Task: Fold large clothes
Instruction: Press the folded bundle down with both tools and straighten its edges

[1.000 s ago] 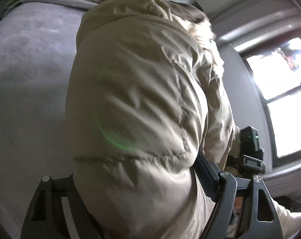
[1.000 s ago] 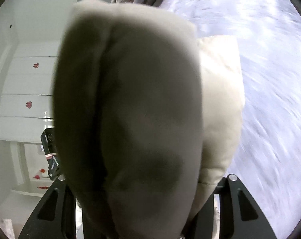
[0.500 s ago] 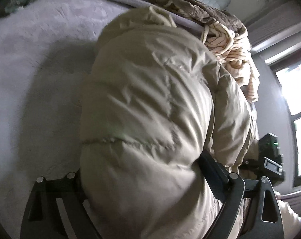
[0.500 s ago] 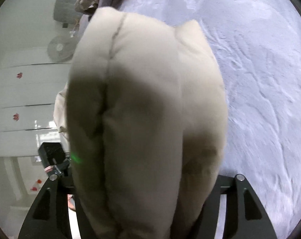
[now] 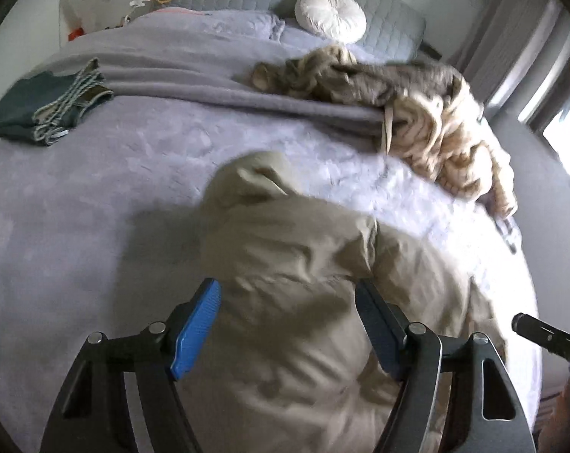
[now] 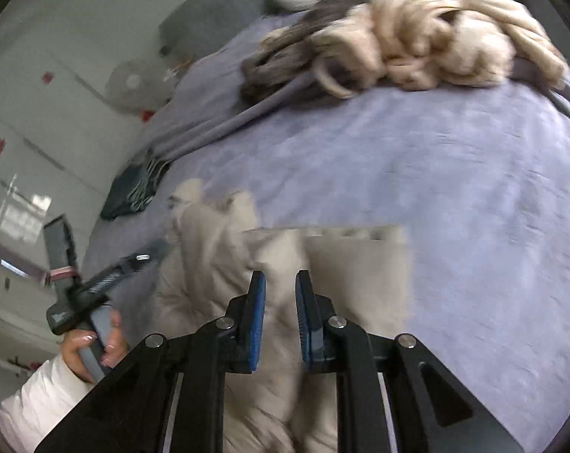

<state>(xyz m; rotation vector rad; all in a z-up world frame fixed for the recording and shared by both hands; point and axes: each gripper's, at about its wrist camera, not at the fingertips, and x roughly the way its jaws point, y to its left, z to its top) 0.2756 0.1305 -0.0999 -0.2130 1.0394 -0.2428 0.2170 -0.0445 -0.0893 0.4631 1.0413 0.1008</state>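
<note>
Garment: beige padded jacket (image 5: 303, 264) lies bunched on the lavender bedspread (image 5: 96, 196), near edge of the bed, hood end pointing toward the headboard.
Long axis: runs away from both grippers, roughly up the bed.
Left gripper (image 5: 288, 324): jaws wide, have just been closing a little; jacket bulk sits between the pads, though blur hides whether they press it — probably not.
Right gripper (image 6: 281, 302): jaws have just been closing, now narrowly apart, nothing caught; jacket below and ahead.
Nearer hand: left, straddling the jacket.
</note>
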